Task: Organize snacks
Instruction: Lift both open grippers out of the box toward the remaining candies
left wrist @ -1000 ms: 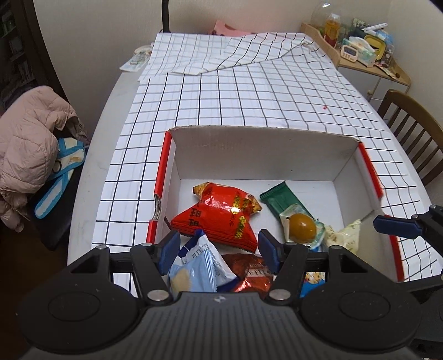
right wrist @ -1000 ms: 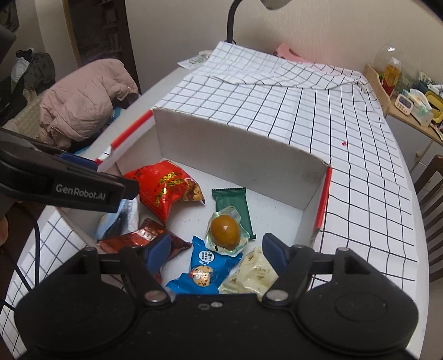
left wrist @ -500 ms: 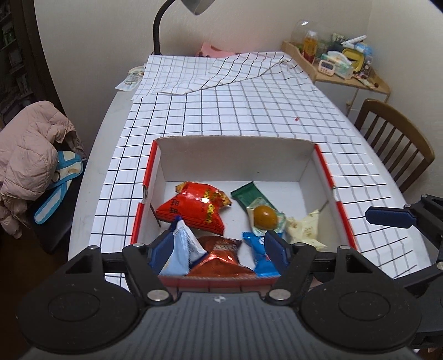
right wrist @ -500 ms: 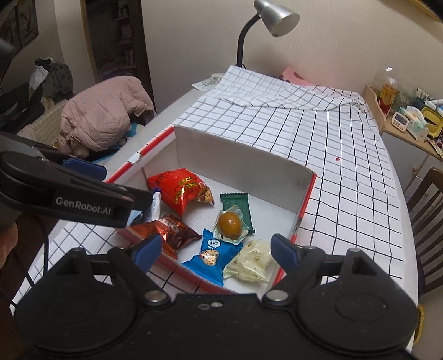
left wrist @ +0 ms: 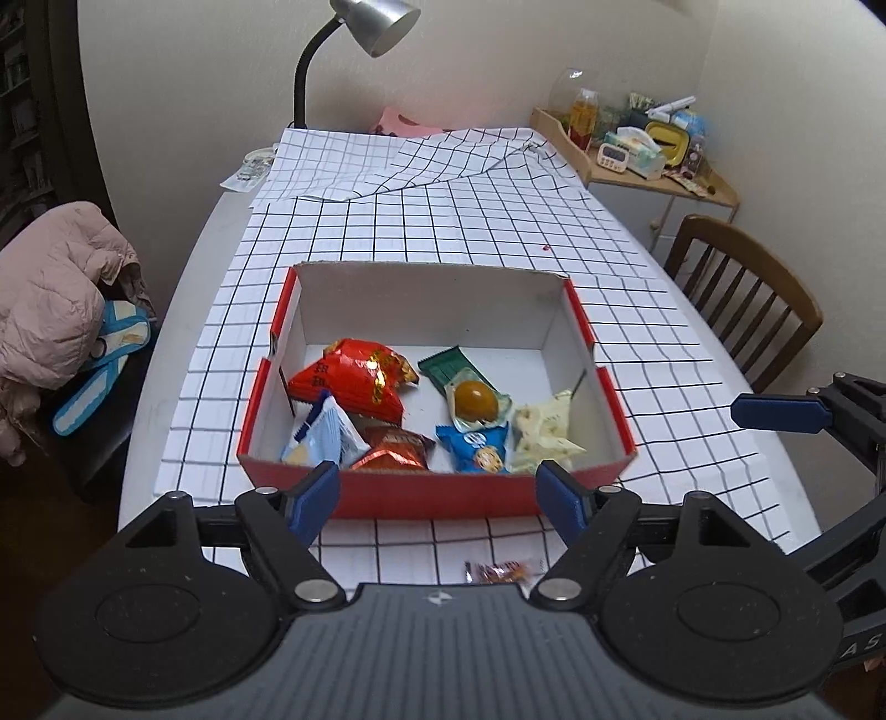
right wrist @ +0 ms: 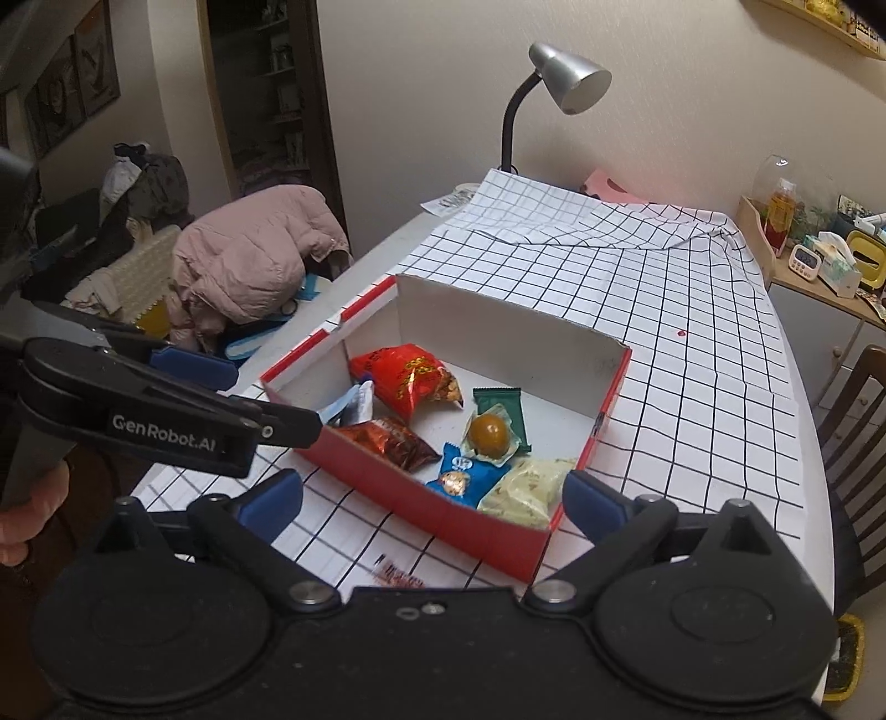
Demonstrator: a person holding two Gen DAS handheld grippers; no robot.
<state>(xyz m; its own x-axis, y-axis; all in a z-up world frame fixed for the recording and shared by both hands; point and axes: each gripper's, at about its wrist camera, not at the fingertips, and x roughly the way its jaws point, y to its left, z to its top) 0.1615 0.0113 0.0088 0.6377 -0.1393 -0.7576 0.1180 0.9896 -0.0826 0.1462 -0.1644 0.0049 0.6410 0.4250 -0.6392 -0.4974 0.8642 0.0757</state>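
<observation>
A red cardboard box (left wrist: 432, 498) (right wrist: 487, 531) with white inner walls sits on the checked tablecloth. It holds several snacks: a red bag (left wrist: 354, 382) (right wrist: 412, 376), a light blue packet (left wrist: 324, 437), a dark red packet (left wrist: 396, 451) (right wrist: 387, 443), a green bar (left wrist: 443, 368), an egg pack (left wrist: 476, 401) (right wrist: 488, 432), a blue biscuit pack (left wrist: 479, 448) (right wrist: 462, 476) and a pale packet (left wrist: 545, 426) (right wrist: 526, 487). My left gripper (left wrist: 437, 495) and right gripper (right wrist: 432, 498) hover before the box's near wall, jaws opening, nothing between them. A small red wrapper (left wrist: 501, 570) (right wrist: 396, 573) lies outside the box.
A desk lamp (left wrist: 365, 33) stands at the table's far end. A wooden chair (left wrist: 742, 293) is at the right, a chair with a pink jacket (left wrist: 50, 293) at the left. A cluttered side shelf (left wrist: 637, 149) stands far right. A hand (right wrist: 27, 509) grips the left tool.
Both grippers pulled back and up out of the box and spread their jaws wider. The light blue packet and the blue biscuit pack stay in the box. The small wrapper came into view.
</observation>
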